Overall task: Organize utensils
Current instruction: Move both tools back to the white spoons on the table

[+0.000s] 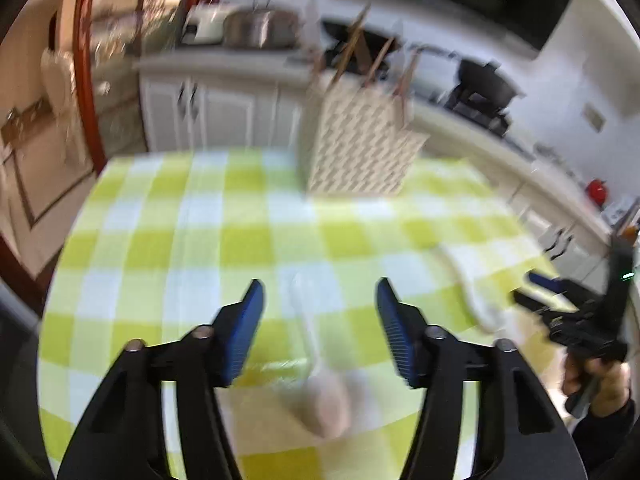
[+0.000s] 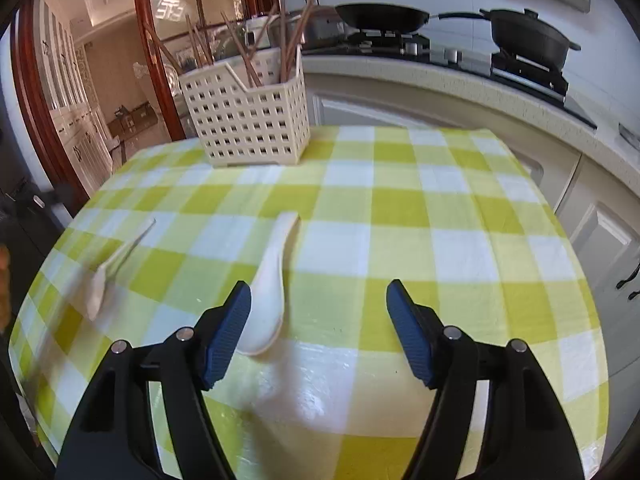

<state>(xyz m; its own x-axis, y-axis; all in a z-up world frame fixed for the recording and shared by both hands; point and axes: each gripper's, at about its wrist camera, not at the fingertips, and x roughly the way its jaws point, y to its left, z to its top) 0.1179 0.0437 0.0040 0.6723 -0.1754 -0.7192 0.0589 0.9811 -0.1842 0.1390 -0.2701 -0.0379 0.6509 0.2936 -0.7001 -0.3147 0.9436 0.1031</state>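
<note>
A: Between my left jaws, on the checked table [image 1: 168,208], lies one spoon [image 1: 320,376]. Report its axis.

B: Its long axis runs almost straight away from the left gripper [image 1: 319,304], bowl toward the camera, handle pointing to the basket [image 1: 360,148]. Left jaws are spread, nothing between the pads; the spoon sits centred in the gap but below it, and this view is too blurred for me to tell how far.

A: And the right side?

B: Right gripper [image 2: 319,306] is also spread and empty. A second spoon [image 2: 269,292] lies just left of centre, its bowl beside the left pad [image 2: 228,336], handle angled up and right toward the basket [image 2: 248,120]. I judge the right jaws need a shift left before closing, since the spoon is off the midline.

A: Which hand is nearer its spoon?

B: Each has its own. I judge the left better aligned, the right less so. The first spoon also shows in the right view, far left and blurred [image 2: 108,276], well apart from the second.

A: Clearance?

B: Open cloth all round both spoons. The near table edge is close under the bowls, so I would not drag either spoon toward me. The basket stands at the far edge, chopsticks [image 2: 286,36] upright in it; the path there is unobstructed.
</note>
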